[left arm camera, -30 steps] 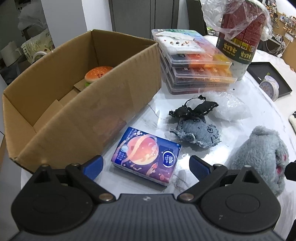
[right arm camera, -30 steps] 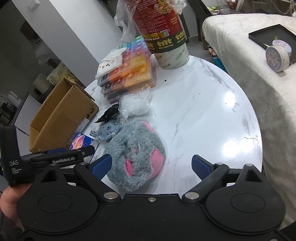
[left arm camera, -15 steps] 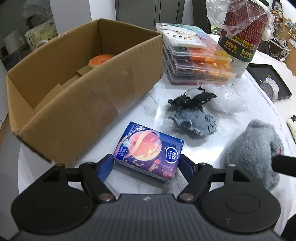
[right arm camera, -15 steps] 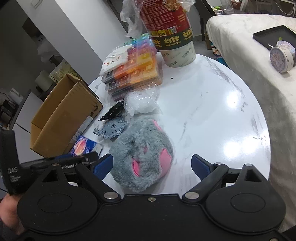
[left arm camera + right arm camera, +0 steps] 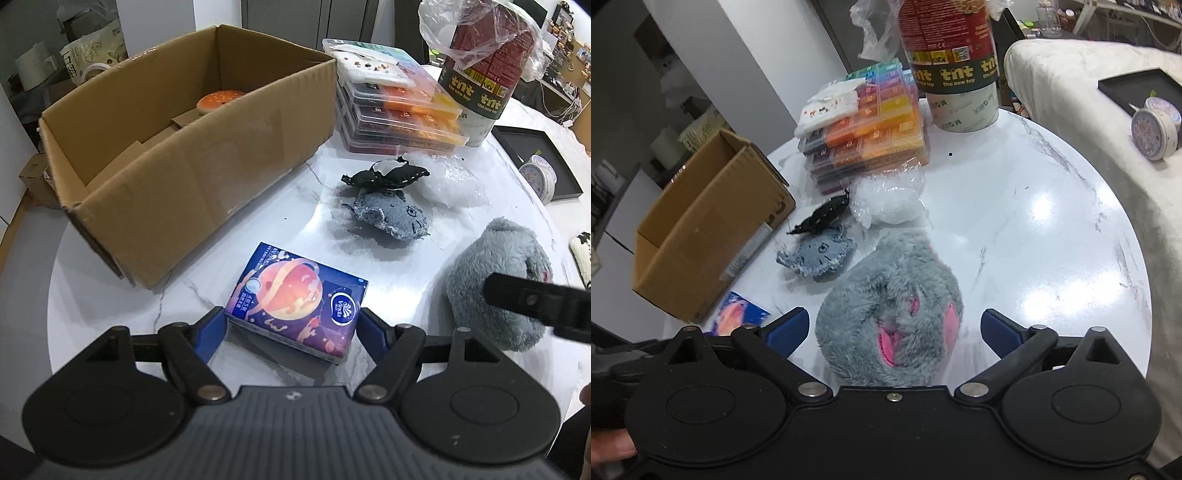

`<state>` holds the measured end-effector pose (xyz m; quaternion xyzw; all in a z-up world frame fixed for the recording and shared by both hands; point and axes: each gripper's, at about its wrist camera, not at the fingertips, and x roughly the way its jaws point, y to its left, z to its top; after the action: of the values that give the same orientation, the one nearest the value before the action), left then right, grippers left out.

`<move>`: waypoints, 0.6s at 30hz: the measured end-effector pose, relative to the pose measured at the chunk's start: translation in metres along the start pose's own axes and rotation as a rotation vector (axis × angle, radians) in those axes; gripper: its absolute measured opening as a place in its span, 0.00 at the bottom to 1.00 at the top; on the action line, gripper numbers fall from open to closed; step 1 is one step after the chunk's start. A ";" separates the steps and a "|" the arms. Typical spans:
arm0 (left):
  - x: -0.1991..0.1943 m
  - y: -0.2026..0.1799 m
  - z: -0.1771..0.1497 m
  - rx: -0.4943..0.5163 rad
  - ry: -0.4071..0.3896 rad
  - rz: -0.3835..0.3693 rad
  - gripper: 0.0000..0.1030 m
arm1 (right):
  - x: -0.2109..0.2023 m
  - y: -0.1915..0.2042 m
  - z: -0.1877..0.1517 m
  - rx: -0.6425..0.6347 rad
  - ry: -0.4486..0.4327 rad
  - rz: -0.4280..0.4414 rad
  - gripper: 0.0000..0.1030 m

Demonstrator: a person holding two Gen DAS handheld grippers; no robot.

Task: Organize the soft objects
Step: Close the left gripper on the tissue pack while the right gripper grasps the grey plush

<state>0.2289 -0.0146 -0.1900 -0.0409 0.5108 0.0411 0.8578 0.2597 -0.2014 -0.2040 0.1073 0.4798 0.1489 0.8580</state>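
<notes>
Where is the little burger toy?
In the left wrist view, the orange squishy burger toy sits inside the open brown cardboard box, near its far wall, left of the stacked clear bead cases.

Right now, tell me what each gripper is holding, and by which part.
The left gripper clamps the tissue pack by its two short ends at the near edge. The right gripper is open around the grey plush, holding nothing.
</notes>
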 end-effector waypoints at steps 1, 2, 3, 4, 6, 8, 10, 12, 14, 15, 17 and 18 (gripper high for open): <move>-0.001 0.001 -0.001 0.000 0.000 0.002 0.73 | 0.001 0.001 -0.001 -0.013 0.008 0.001 0.69; -0.003 0.002 -0.002 -0.002 0.002 0.005 0.73 | -0.001 0.003 -0.003 -0.029 0.002 -0.002 0.69; -0.004 0.003 -0.003 -0.005 0.002 0.007 0.73 | -0.003 0.005 -0.005 -0.044 -0.001 -0.004 0.66; -0.006 0.004 -0.004 -0.008 0.003 0.010 0.73 | -0.005 0.005 -0.006 -0.057 0.000 -0.003 0.65; -0.010 0.005 -0.006 -0.012 0.002 0.011 0.73 | -0.008 0.005 -0.008 -0.060 0.004 0.001 0.64; -0.014 0.006 -0.010 -0.012 0.000 0.010 0.73 | -0.011 0.003 -0.010 -0.038 0.012 0.007 0.63; -0.018 0.007 -0.013 -0.009 -0.002 0.011 0.73 | -0.015 0.002 -0.011 -0.022 0.017 0.004 0.63; -0.021 0.007 -0.014 -0.005 -0.005 0.011 0.73 | -0.021 0.003 -0.013 -0.021 0.018 0.014 0.63; -0.026 0.007 -0.014 -0.005 -0.012 0.010 0.73 | -0.026 0.005 -0.013 -0.013 0.017 0.027 0.63; -0.029 0.008 -0.014 -0.005 -0.016 0.010 0.73 | -0.030 0.006 -0.013 -0.017 0.010 0.023 0.63; -0.035 0.009 -0.012 -0.004 -0.025 0.010 0.73 | -0.035 0.009 -0.012 -0.027 0.001 0.018 0.63; -0.038 0.010 -0.012 -0.004 -0.031 0.010 0.73 | -0.038 0.010 -0.011 -0.028 -0.002 0.019 0.63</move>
<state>0.1996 -0.0074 -0.1624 -0.0393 0.4975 0.0470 0.8653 0.2299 -0.2053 -0.1766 0.0998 0.4758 0.1636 0.8584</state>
